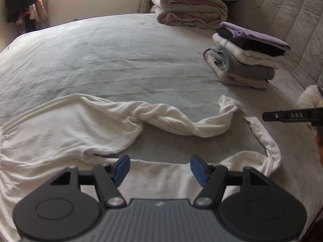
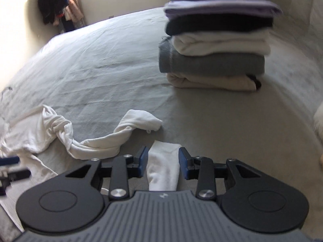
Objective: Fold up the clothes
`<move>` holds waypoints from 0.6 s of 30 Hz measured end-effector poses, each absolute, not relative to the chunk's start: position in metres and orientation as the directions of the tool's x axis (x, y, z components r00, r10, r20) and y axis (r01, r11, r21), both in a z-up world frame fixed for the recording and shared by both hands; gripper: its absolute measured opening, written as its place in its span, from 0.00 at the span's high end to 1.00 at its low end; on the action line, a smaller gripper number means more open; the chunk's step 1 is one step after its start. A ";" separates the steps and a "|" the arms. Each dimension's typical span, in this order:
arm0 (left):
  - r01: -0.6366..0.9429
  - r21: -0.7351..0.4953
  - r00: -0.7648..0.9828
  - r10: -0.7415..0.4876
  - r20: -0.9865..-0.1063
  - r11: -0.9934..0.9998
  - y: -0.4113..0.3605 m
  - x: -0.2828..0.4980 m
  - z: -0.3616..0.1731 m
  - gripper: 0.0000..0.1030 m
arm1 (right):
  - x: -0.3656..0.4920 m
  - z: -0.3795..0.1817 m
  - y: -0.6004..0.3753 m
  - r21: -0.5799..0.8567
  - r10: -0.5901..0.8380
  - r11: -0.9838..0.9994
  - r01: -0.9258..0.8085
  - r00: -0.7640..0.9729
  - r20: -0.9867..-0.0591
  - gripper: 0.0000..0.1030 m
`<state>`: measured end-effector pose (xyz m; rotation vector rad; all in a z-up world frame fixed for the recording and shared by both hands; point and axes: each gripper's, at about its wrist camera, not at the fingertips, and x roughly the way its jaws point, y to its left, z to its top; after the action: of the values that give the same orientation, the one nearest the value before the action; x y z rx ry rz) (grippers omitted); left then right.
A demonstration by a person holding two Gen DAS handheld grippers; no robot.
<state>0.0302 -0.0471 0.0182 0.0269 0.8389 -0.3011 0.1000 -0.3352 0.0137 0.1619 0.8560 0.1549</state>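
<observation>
Bedroom, daylight through a window at the far wall; dark clothes [image 1: 19, 0] hang in the corner beside it. Grey bed sheet [image 1: 105, 60] fills most of both views, lightly creased. No baskets or bins in my views; the nearest thing to storage is the stack of folded clothes [image 1: 245, 54] at the right side of the bed: lilac piece on top, then black, white, grey, cream at the bottom. Behind it, rolled bedding [image 1: 189, 8] piled against the padded headboard [image 1: 282, 16].

White garment [image 1: 66, 129] lies unfolded across the near part of the bed. Broad body panel to the left, one long part twisted into a rope running right, and a thin band curling round to the near edge at the right.

I see my left gripper [image 1: 160, 168] with fingers spread wide, blue pads [image 1: 123, 168] well apart, holding nothing. It sits low over the garment's near edge; I cannot tell if the pads touch the cloth.

My right gripper [image 2: 161, 162] is also released, fingers apart. A narrow white strip of the garment lies between the pads, ungripped, with a gap on either side. In the left wrist view its black finger tip pokes in from the right edge, near a fluffy cream object [image 1: 308, 95] at the bedside.
</observation>
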 end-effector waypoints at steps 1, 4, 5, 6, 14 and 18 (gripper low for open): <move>0.298 -0.102 0.623 -0.274 -0.732 0.949 -0.054 0.025 0.015 0.35 | 0.102 0.011 -0.337 0.226 0.218 0.972 -0.071 0.639 -0.737 0.70; 0.372 -0.140 0.611 -0.356 -0.707 0.917 -0.074 0.013 0.009 0.41 | 0.108 0.005 -0.336 0.262 0.257 0.961 -0.087 0.627 -0.735 0.73; 0.397 -0.152 0.606 -0.383 -0.697 0.905 -0.080 0.009 0.007 0.43 | 0.109 0.002 -0.333 0.257 0.261 0.961 -0.099 0.625 -0.736 0.74; 0.421 -0.164 0.600 -0.409 -0.688 0.892 -0.087 0.005 0.005 0.44 | 0.110 -0.001 -0.329 0.248 0.263 0.962 -0.112 0.622 -0.738 0.74; 0.596 -0.140 0.531 -0.519 -0.670 0.791 -0.139 -0.016 -0.014 0.52 | 0.115 -0.021 -0.322 0.189 0.237 0.971 -0.145 0.633 -0.737 0.98; 0.607 -0.102 0.524 -0.494 -0.694 0.788 -0.152 -0.017 -0.026 0.61 | 0.104 -0.014 -0.342 0.201 0.226 0.973 -0.115 0.660 -0.717 0.98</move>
<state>-0.0167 -0.1518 -0.0264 0.1594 0.7760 -0.6618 0.1036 -0.3421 -0.0139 0.1422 0.8289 0.1939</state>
